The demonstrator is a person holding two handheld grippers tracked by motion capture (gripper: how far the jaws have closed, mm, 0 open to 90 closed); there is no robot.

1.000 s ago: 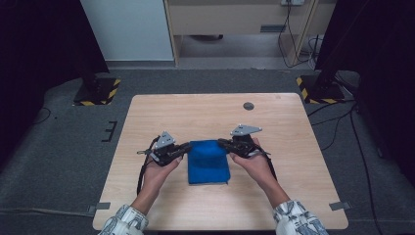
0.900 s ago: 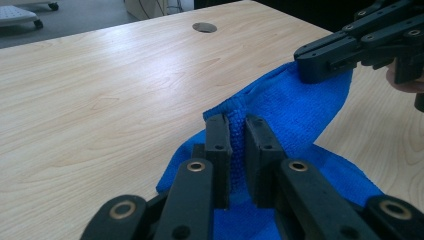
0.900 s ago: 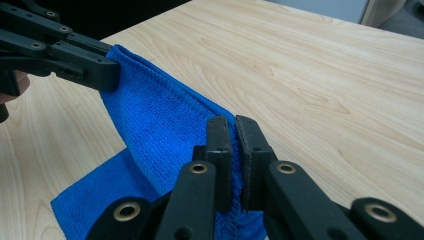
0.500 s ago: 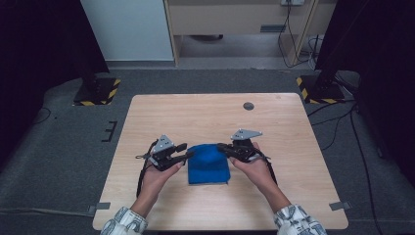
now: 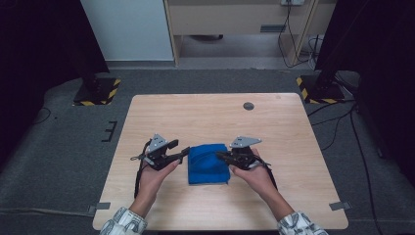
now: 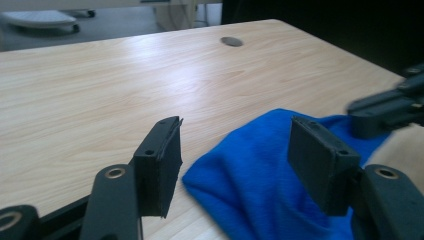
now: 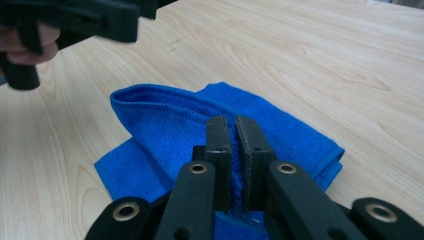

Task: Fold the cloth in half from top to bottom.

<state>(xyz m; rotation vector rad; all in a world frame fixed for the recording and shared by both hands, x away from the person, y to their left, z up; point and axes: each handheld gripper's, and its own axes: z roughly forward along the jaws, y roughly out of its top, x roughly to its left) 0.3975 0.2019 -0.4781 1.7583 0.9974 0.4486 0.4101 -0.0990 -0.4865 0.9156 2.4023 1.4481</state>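
Folding step: the right tongs [image 5: 221,155] are clamping the blue cloth [image 5: 209,164] at bench [image 5: 205,115] centre; the left tongs [image 5: 183,152], at the cloth's nine o'clock, have just been opening, released. Next, probably: regrasp its left edge.

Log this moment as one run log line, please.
left gripper: jaws just opened, off blue cloth | right gripper: shut on cloth edge | cloth: folded on table

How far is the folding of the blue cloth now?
Done: the blue cloth lies folded into a compact stack on the table. In hand: the right hand-held gripper pinches its edge; the left hand-held gripper has just been opening, pads off the cloth. Left: probably release and flatten the raised layer.
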